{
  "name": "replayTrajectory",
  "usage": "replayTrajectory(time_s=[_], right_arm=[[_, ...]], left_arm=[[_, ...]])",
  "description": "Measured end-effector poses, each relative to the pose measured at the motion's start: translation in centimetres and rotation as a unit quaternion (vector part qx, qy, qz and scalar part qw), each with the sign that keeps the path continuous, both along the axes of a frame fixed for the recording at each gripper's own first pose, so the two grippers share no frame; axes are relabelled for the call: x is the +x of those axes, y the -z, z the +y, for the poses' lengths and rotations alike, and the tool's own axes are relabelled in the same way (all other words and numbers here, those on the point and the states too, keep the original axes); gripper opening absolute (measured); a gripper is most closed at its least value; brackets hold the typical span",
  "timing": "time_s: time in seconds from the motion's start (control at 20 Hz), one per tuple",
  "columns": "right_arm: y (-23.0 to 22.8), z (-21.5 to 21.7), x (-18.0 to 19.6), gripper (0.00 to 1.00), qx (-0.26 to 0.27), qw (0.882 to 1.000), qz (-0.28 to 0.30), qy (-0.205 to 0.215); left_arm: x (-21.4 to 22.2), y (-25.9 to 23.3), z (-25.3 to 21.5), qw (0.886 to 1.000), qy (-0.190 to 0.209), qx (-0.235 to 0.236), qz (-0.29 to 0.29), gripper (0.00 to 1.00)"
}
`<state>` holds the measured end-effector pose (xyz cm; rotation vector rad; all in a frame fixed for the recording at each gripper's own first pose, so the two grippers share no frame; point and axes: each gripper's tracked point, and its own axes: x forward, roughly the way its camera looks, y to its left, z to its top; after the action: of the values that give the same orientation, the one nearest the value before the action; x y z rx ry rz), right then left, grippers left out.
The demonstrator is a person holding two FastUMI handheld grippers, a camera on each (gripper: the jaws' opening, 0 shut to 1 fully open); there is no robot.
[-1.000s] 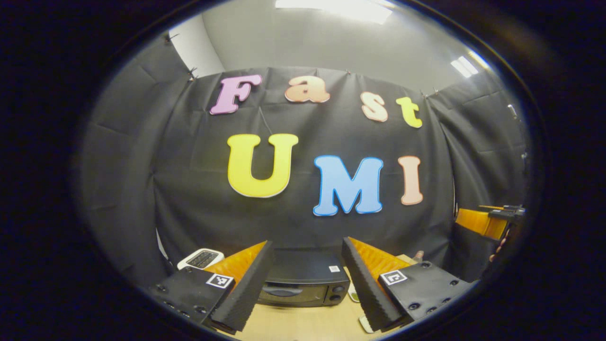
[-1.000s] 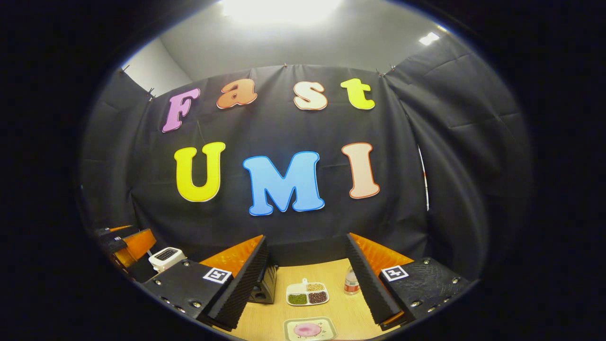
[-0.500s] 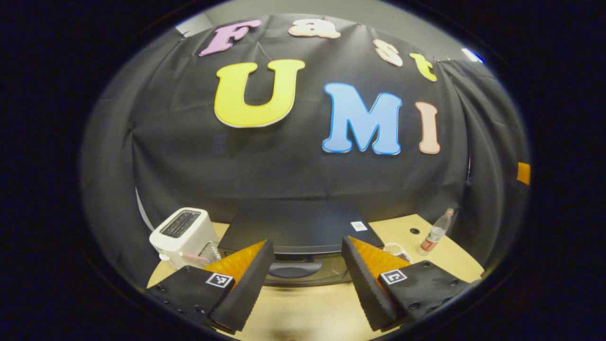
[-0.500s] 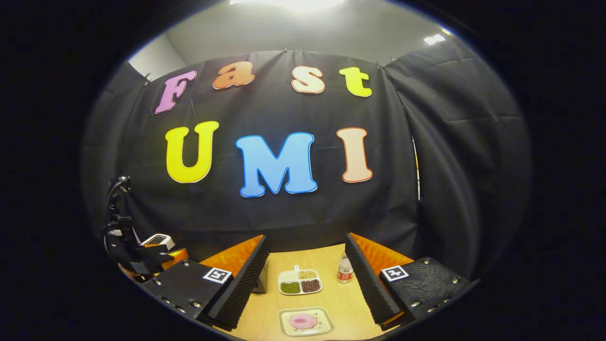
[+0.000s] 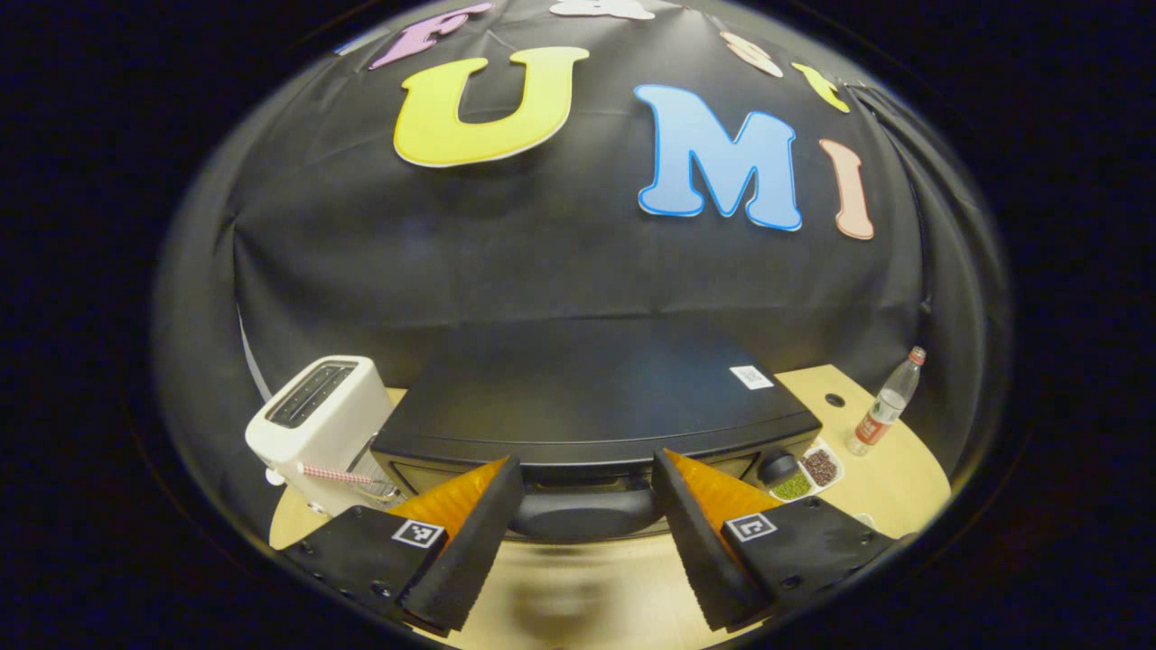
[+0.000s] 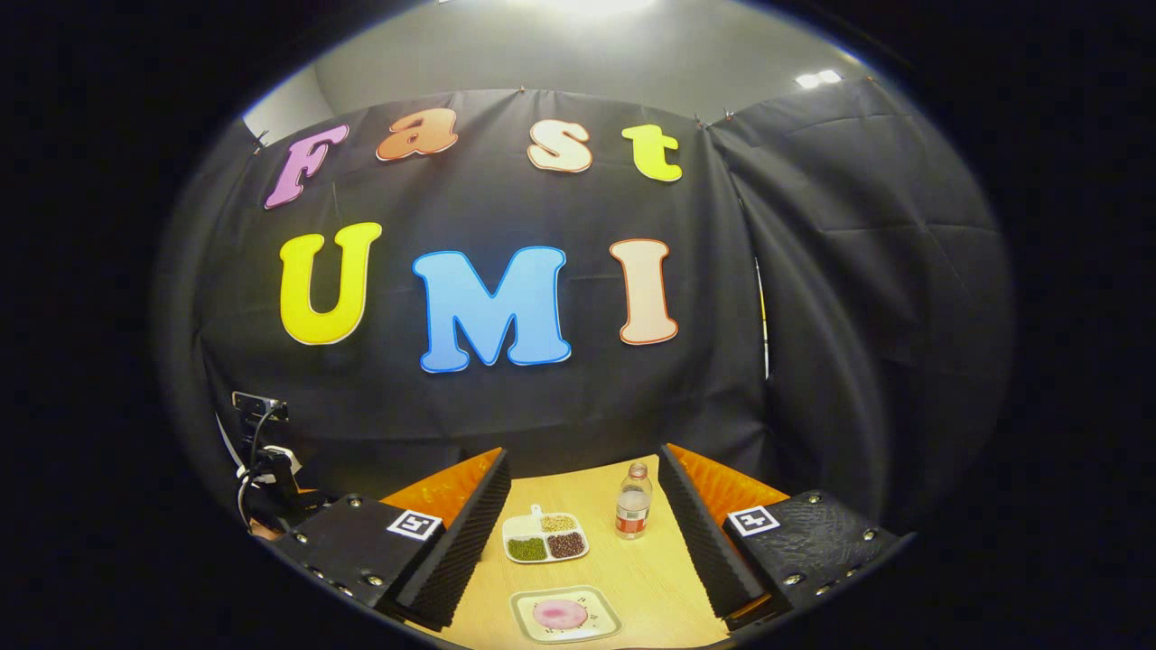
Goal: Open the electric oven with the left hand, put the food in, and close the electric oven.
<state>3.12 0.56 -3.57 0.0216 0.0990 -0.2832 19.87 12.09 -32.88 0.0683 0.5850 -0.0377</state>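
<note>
Approaching the oven (image 5: 587, 406) is the step we judge to be in hand: the door is shut, and the food has not been picked up. The oven stands at the back of the table (image 5: 578, 605) against the booth wall, between a toaster (image 5: 316, 420) on one side and a divided dish (image 5: 806, 471) on the other. In the left gripper view, the left gripper (image 5: 582, 533) has its fingers spread wide and holds nothing; the door handle (image 5: 587, 515) sits in the gap between them, not yet touched. We judge that the next move calls for bringing the fingers forward over the handle, shutting them on it, then pulling the door outward and down.

In the right gripper view, the right gripper (image 6: 582, 533) is likewise wide open and empty above the table. Ahead of it lie three containers. The bottle (image 6: 633, 515) stands upright with its cap on. The divided dish (image 6: 545, 539) holds green, pale and dark grains in separate compartments. Nearest us, a small square plate (image 6: 565, 614) carries the pink food (image 6: 561, 614), well apart from the oven.
</note>
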Motion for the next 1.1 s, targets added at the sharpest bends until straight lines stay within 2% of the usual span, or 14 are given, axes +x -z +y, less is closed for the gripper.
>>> replayTrajectory(time_s=[0.1,0.15,0.2,0.3,0.35,0.4,0.6,0.8,0.85,1.1], right_arm=[[0.0,0.1,0.0,0.99,-0.001,1.000,0.001,0.003],[-0.1,0.1,0.1,0.99,-0.002,1.000,0.000,0.004],[-0.1,0.3,0.2,0.99,-0.002,1.000,0.000,0.004],[-0.2,0.8,0.2,0.99,0.000,1.000,-0.002,0.000],[-0.4,1.1,0.3,0.99,0.001,1.000,-0.004,-0.002],[-0.4,1.4,0.4,0.99,0.002,1.000,-0.004,-0.005],[-1.0,2.4,0.5,0.99,0.003,1.000,-0.011,-0.018],[-1.0,3.3,0.1,0.99,-0.002,0.999,-0.010,-0.030],[-1.1,3.4,0.0,0.99,-0.003,0.999,-0.010,-0.033],[-1.2,3.7,-0.6,0.99,-0.007,0.999,-0.007,-0.039]], left_arm=[[0.2,0.0,0.1,1.000,0.001,0.009,-0.006,1.00],[0.1,-0.1,0.0,1.000,0.004,0.012,-0.011,0.92],[0.0,0.0,0.0,1.000,0.001,0.008,-0.010,1.00],[-0.8,0.0,0.1,1.000,0.001,0.005,-0.009,1.00],[-1.4,0.0,0.1,1.000,0.005,0.008,-0.009,0.92],[-2.0,0.0,0.0,1.000,0.007,0.009,-0.008,1.00],[-3.9,0.5,0.2,1.000,0.005,0.009,0.001,0.97],[-6.3,1.4,0.3,1.000,-0.001,-0.005,0.014,1.00],[-6.8,1.6,0.3,1.000,0.001,-0.002,0.015,0.97],[-9.2,3.0,0.3,1.000,0.006,0.008,0.026,1.00]])
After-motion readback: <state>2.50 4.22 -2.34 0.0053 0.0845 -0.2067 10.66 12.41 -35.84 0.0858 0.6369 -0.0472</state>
